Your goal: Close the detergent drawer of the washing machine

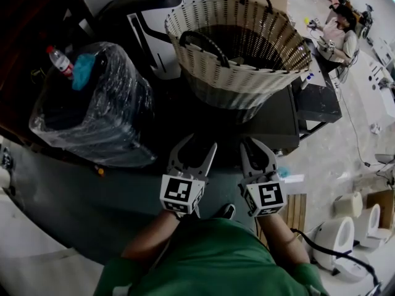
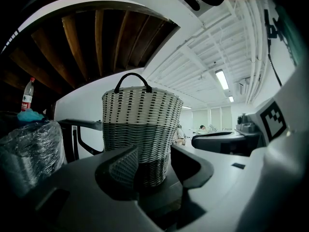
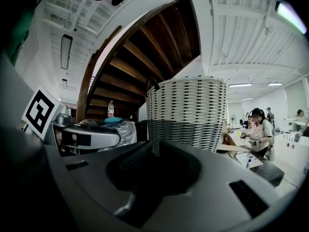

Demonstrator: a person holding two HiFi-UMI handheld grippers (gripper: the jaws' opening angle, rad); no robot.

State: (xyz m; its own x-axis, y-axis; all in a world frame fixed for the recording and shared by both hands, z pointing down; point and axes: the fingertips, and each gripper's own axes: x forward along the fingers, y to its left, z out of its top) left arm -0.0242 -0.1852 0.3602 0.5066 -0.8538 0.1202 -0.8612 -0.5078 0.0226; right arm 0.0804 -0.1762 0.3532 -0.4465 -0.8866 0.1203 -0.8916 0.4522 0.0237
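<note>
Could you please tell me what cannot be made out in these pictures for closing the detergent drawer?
- Detergent drawer: it appears in no view, so open or shut cannot be told.
- Dark top under the basket: the head view shows no front, so whether it is the washing machine is unclear.
- Basket's inside: shadowed in the head view; both gripper views see only its wall.
- Bottle label: too small to read.

You are facing a woven basket (image 1: 237,48) sitting on a dark table (image 1: 278,122) | wooden stairs (image 3: 140,57) are rising behind | ceiling strip lights (image 2: 222,79) are glowing | pale floor (image 1: 345,147) is stretching to your right, possibly tiled
</note>
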